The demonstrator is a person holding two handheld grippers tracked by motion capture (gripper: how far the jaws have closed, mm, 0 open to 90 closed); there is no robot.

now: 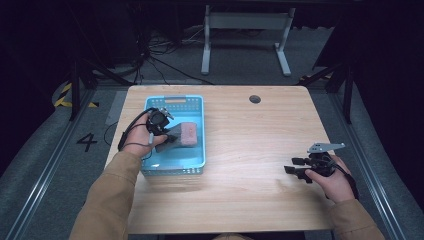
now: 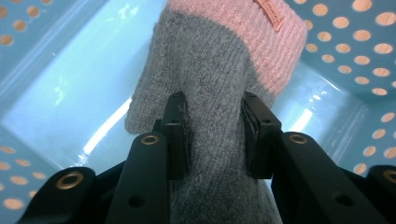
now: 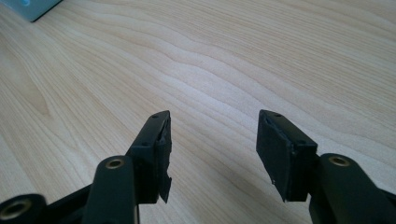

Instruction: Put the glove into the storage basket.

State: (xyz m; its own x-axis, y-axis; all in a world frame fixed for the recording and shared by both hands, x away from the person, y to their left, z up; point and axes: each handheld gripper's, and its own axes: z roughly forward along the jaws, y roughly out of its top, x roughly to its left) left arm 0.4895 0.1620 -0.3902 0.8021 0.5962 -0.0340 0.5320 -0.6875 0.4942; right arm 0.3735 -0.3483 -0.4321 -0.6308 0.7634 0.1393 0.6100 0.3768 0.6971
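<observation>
A grey knitted sock with a pink cuff (image 2: 219, 60) hangs into the light-blue perforated basket (image 1: 195, 107). My left gripper (image 2: 214, 128) is shut on its grey part, both pads pressing the knit; in the high view this left gripper (image 1: 167, 134) sits inside the basket with the sock (image 1: 186, 134) at its tip. The pink cuff points away from the jaws toward the basket's wall. My right gripper (image 3: 212, 140) stands open just above bare wood with nothing between its fingers. In the high view the right gripper (image 1: 295, 167) rests at the table's right, jaws pointing left.
The basket stands on the left half of a wooden table (image 1: 250, 145). A round cable hole (image 1: 255, 99) lies near the far edge. A corner of the basket (image 3: 32, 7) shows at the top left of the right gripper view. Beyond the table stands a white desk frame (image 1: 245, 35).
</observation>
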